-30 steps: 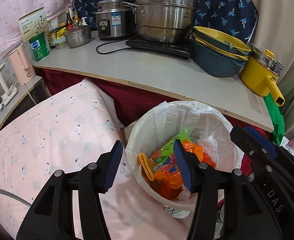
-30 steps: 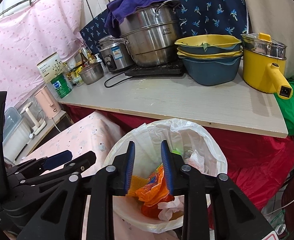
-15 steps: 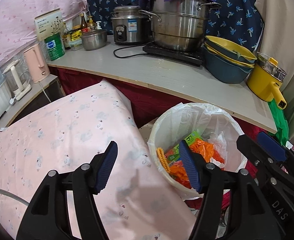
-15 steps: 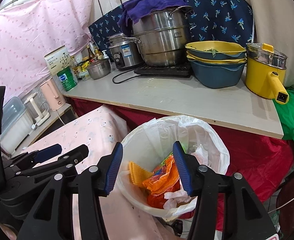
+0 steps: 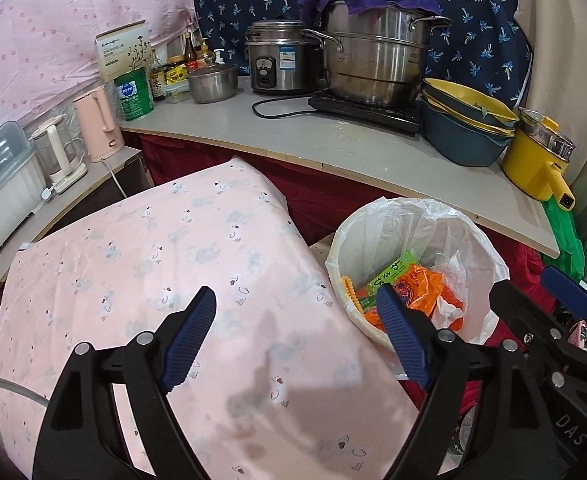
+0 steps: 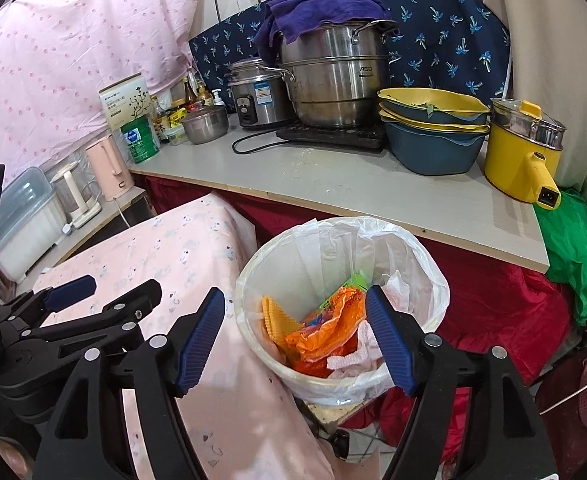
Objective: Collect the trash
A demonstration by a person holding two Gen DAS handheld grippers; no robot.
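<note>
— What do you get on the left wrist?

— My left gripper (image 5: 295,334) hangs over the pink cloth (image 5: 165,264), jaws wide, nothing between them. The bin (image 5: 415,268) stands just beside the cloth's right edge, below the worktop (image 5: 333,144). Inside I see an orange wrapper (image 5: 417,288), a green packet (image 5: 393,274) and a comb (image 5: 351,298).

— And the right wrist?

— My right gripper (image 6: 295,338) is above the bin (image 6: 333,264), jaws wide and empty. The orange wrapper (image 6: 329,324) lies in the middle, tissue (image 6: 353,358) at the near wall. My left gripper (image 6: 105,300) shows at the left edge over the cloth. The pot (image 6: 333,80) sits at the worktop's back edge.
</note>
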